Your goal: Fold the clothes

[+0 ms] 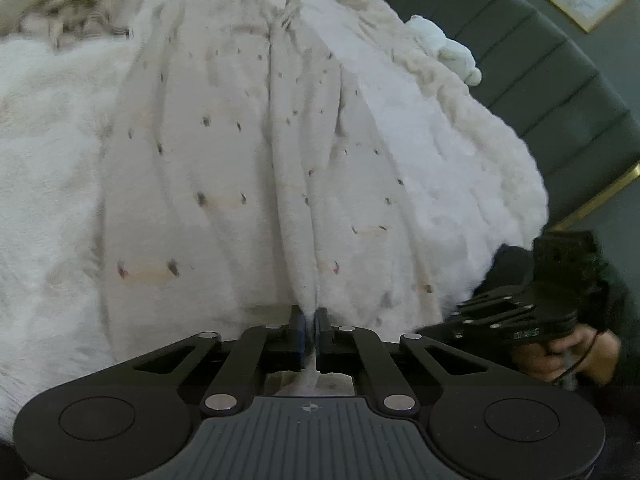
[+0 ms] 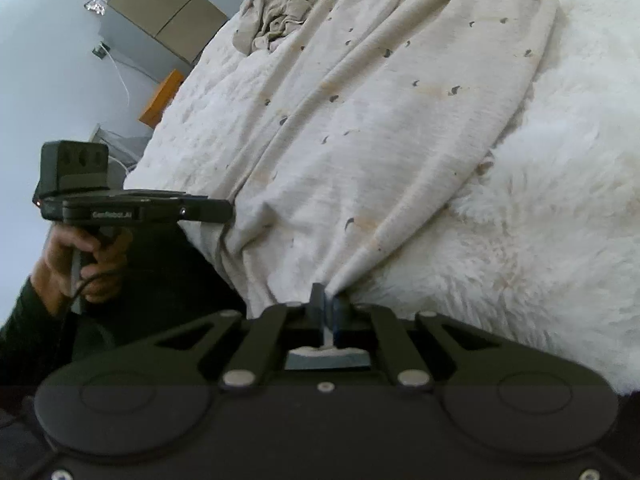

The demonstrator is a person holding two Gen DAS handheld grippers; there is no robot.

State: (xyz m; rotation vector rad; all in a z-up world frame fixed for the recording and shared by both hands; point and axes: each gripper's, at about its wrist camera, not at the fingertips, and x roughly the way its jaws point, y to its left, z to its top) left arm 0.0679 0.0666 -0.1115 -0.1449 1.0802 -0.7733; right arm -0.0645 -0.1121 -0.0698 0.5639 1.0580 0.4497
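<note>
Cream garment [image 1: 224,152] with small dark speckles lies spread on a white fluffy blanket [image 1: 52,152] covering a bed. Its long axis runs from the near edge of the bed, where both grippers are, away toward the far side; long folds and creases run the same way, fanning out from the two pinched spots. In the right wrist view the same cloth [image 2: 380,112] stretches up and away from the near edge.

The left gripper [image 1: 309,322] has its jaws pressed nearly together, pinching a bunched fold of the garment's near hem; fabric shows in the thin gap between the pads. The right gripper [image 2: 327,304] is likewise closed tight on a pinch of the same hem, with cloth squeezed between its pads.

Seen from the right wrist camera, the left gripper's side carries pale lettering that appears to read "GenRobot.AI". A hand [image 2: 76,256] in a dark sleeve grips its handle.

Farther back, a crumpled beige cloth [image 2: 284,8] lies heaped on the bed. Cardboard boxes [image 2: 168,12] stand by the wall.
</note>
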